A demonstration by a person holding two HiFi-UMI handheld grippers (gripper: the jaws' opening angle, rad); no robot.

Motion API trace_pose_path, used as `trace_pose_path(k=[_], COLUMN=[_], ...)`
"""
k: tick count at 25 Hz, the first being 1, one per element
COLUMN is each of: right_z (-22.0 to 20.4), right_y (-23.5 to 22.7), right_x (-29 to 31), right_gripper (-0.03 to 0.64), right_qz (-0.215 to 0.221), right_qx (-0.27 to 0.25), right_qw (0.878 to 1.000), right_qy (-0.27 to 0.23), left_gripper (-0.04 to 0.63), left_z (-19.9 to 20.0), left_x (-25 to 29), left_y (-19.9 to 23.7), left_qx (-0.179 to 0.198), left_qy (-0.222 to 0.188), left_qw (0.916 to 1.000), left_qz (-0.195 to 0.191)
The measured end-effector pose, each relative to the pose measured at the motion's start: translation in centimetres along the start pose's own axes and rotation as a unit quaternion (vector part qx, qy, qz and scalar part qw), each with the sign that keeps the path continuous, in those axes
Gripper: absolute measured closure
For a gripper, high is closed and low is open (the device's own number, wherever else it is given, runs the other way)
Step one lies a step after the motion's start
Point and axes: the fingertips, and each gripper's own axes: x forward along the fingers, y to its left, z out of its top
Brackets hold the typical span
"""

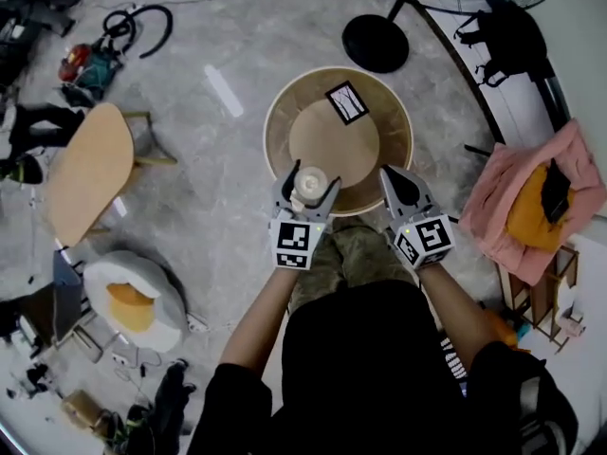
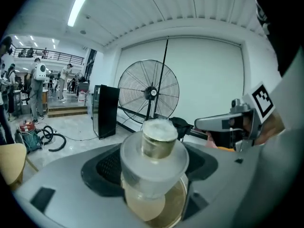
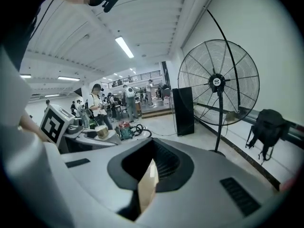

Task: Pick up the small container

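Note:
The small container [image 1: 310, 184] is a frosted jar with a gold neck and a white cap. My left gripper [image 1: 307, 182] is shut on it over the near edge of the round wooden table [image 1: 283, 114]. In the left gripper view the small container [image 2: 154, 148] fills the space between the jaws, with the table's wood showing beneath it. I cannot tell whether it touches the table. My right gripper [image 1: 396, 174] is to its right at the table's near rim, shut and holding nothing. Only a thin slit of wood shows between the jaws of my right gripper [image 3: 146, 186].
A black-and-white marker card [image 1: 346, 101] lies on the table's raised middle disc. A standing fan's base [image 1: 377, 43] is beyond the table, a wooden chair [image 1: 90, 171] to the left, and pink cloth [image 1: 531, 202] to the right. My legs are under the near edge.

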Motion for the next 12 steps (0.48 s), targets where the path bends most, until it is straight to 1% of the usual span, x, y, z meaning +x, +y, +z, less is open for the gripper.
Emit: trace_pose_path(k=[2,5,9,12], right_z=[1.5,3.9,7.0,9.0], right_y=[-0.8,-1.5,-1.7,-1.7], right_x=[-2.0,-4.0,-5.6,-6.2], right_gripper=[0.601,0.601,0.601,0.601], right_qz=[-0.009,-0.017,-0.021,-0.024], right_qx=[0.002,-0.004,-0.001,-0.015], right_qw=[1.0,1.0,0.999,0.998], right_qy=[-0.008,-0.021,-0.049,-0.062], left_gripper=[0.232,0.232,0.232,0.232], left_z=[2.1,4.7,7.7,9.6], left_x=[-1.2,-2.8,-4.7,-5.9], left_y=[-1.8,-3.3,-4.5,-4.6], left_qx=[0.003,-0.002,0.006,0.016], left_qy=[-0.006,-0.02,-0.037,-0.05], left_qw=[1.0,0.9997,0.9992,0.9984], left_qz=[0.005,0.014,0.015,0.019])
